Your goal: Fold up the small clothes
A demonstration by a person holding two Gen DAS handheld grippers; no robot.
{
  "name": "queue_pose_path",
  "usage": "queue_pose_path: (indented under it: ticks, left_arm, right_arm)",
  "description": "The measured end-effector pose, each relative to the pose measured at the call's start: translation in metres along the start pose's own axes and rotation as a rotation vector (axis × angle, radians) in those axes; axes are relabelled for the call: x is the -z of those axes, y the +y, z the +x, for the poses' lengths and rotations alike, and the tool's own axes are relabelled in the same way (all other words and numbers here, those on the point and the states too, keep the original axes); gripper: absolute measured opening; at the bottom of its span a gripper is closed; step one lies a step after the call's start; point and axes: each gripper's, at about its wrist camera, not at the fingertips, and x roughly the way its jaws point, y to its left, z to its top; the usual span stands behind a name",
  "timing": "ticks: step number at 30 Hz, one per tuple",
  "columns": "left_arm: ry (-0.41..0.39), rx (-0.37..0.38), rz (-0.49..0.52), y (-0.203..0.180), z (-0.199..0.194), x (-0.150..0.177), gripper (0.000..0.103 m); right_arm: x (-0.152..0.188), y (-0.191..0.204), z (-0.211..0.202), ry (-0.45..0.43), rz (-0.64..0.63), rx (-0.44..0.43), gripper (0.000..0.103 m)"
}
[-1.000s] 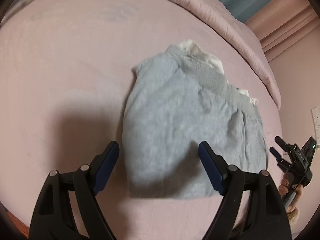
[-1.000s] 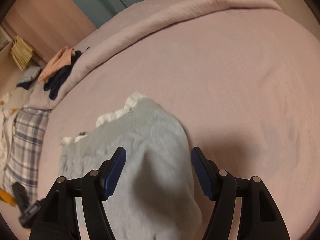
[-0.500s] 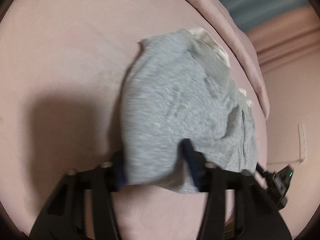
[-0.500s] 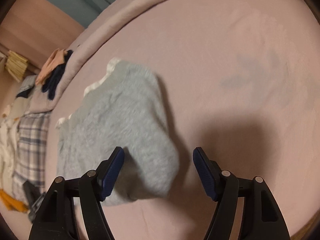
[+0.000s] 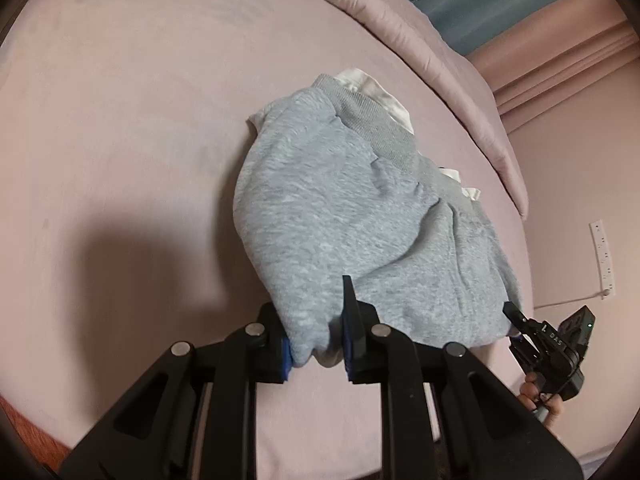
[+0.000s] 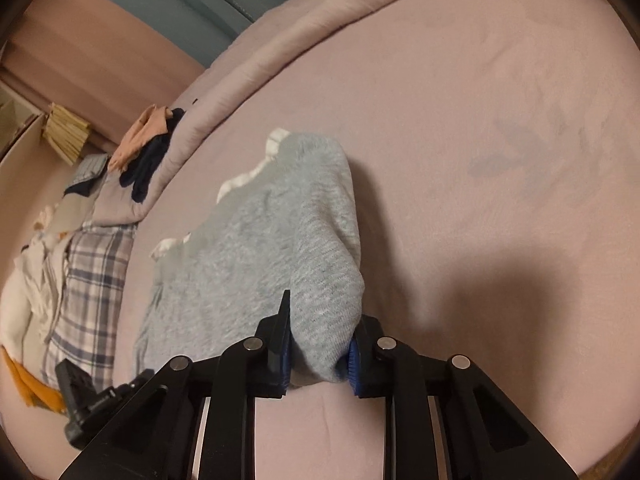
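Note:
A small grey knit garment (image 5: 352, 216) with a ribbed band and white trim lies folded on the pink bed sheet (image 5: 120, 140). My left gripper (image 5: 316, 344) is shut on its near left corner, and the cloth bulges up between the fingers. My right gripper (image 6: 320, 356) is shut on the near right corner of the same garment (image 6: 256, 252). The right gripper also shows at the right edge of the left wrist view (image 5: 516, 324), at the garment's corner. The left gripper shows at the lower left of the right wrist view (image 6: 108, 396).
A rolled pink duvet (image 5: 420, 40) runs along the far side of the bed. A pile of other clothes (image 6: 148, 148), a plaid cloth (image 6: 88, 280) and white and orange items (image 6: 24, 320) lie to the left. A wall with a socket strip (image 5: 602, 256) is at right.
Both grippers were open above the garment's near edge. They have come down and closed on its two near corners, and the edge now bunches up between the fingers.

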Motion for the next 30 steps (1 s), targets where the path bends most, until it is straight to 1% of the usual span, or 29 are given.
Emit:
queue_pose_path:
  ticks: [4, 6, 7, 9, 10, 11, 12, 13, 14, 15, 16, 17, 18, 20, 22, 26, 28, 30]
  left_arm:
    - [0.03, 0.0, 0.013, -0.001, -0.003, 0.012, 0.018]
    - [0.043, -0.012, 0.028, -0.002, -0.001, 0.018, 0.019]
    - [0.042, -0.025, 0.04, -0.003, 0.001, 0.02, 0.02]
    - [0.039, -0.057, 0.052, -0.002, 0.006, 0.022, 0.026]
    - [0.037, -0.073, 0.063, -0.005, 0.007, 0.022, 0.027]
    - [0.035, -0.081, 0.075, -0.006, 0.007, 0.022, 0.028]
    - [0.03, -0.097, 0.097, -0.009, 0.007, 0.022, 0.035]
    - [0.026, -0.107, 0.112, -0.011, 0.006, 0.022, 0.039]
    - [0.016, -0.121, 0.135, -0.015, 0.004, 0.021, 0.05]
    - [0.004, -0.126, 0.146, -0.015, 0.001, 0.02, 0.059]
    - [-0.008, -0.128, 0.152, -0.015, -0.001, 0.02, 0.062]
    - [-0.014, -0.131, 0.155, -0.013, -0.003, 0.02, 0.07]
    - [-0.016, -0.133, 0.156, -0.014, -0.002, 0.019, 0.077]
    - [-0.024, -0.138, 0.157, -0.014, -0.002, 0.018, 0.078]
    - [-0.02, -0.14, 0.146, -0.014, 0.0, 0.018, 0.078]
    - [-0.014, -0.133, 0.133, -0.01, -0.002, 0.021, 0.078]
    - [-0.014, -0.136, 0.134, -0.009, -0.006, 0.024, 0.078]
    - [-0.019, -0.135, 0.132, -0.007, -0.01, 0.025, 0.078]
  right_arm:
    - [0.006, -0.003, -0.009, -0.002, 0.007, -0.016, 0.022]
    - [0.008, -0.005, -0.011, 0.003, 0.012, -0.012, 0.022]
    - [0.01, -0.006, -0.01, 0.009, 0.012, -0.005, 0.022]
    - [0.011, -0.007, -0.006, 0.023, 0.012, 0.016, 0.022]
    - [0.012, -0.008, -0.001, 0.03, 0.014, 0.038, 0.022]
    - [0.013, -0.009, 0.001, 0.033, 0.015, 0.059, 0.025]
    - [0.013, -0.009, 0.004, 0.037, 0.018, 0.083, 0.032]
    - [0.013, -0.009, 0.004, 0.038, 0.017, 0.1, 0.035]
    - [0.014, -0.008, 0.003, 0.03, 0.009, 0.126, 0.041]
    - [0.014, -0.006, 0.001, 0.017, -0.001, 0.15, 0.053]
    - [0.014, -0.005, -0.002, -0.003, -0.006, 0.172, 0.06]
    - [0.015, -0.005, -0.005, -0.013, -0.005, 0.176, 0.072]
    - [0.015, -0.007, -0.008, -0.026, 0.002, 0.17, 0.078]
    - [0.014, -0.01, -0.013, -0.046, 0.028, 0.123, 0.084]
    - [0.012, -0.016, -0.009, -0.032, 0.063, 0.068, 0.085]
    - [0.018, -0.03, 0.016, 0.036, 0.181, -0.054, 0.085]
    - [0.023, -0.029, 0.028, 0.052, 0.201, -0.071, 0.085]
    - [0.024, -0.02, 0.03, 0.037, 0.172, -0.056, 0.084]
